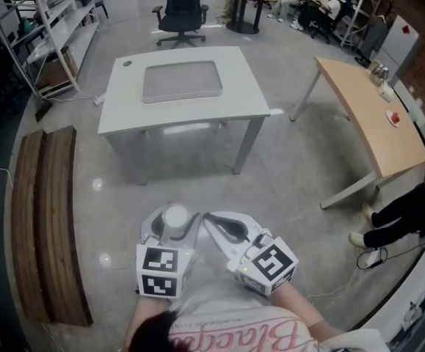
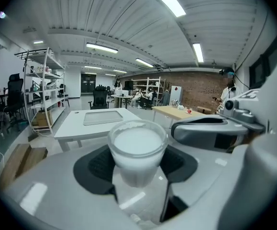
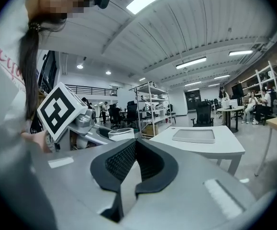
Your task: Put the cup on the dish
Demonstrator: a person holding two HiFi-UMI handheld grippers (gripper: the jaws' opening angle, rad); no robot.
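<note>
Left gripper: jaws set wide and pinching the cup from both sides, a black pad against each side of it.
Cup: cloudy white and see-through, upright, rim up. It sits right between the left jaws, held in the air with bare concrete floor beneath it.
Right gripper: jaws pressed together at the tips, and I see nothing between them. It is just to the right of the left jaws and about level with them.
Marker cubes: one rides on each gripper behind its jaws, black squares on white.
Grey dish: flat, rectangular and tray-like, lying well ahead of both pairs of jaws and well apart from the cup.
White table: straight ahead of the jaws, carrying the grey dish near its middle.
Wooden table: ahead and off to the right of the right jaws, with a few small things at its far end, too small for me to name.
Office chair: black, beyond the white table, in line with the jaws.
Shelving: white racks ahead and far to the left of the left jaws.
Wooden planks: on the floor, off to the left of the left jaws.
</note>
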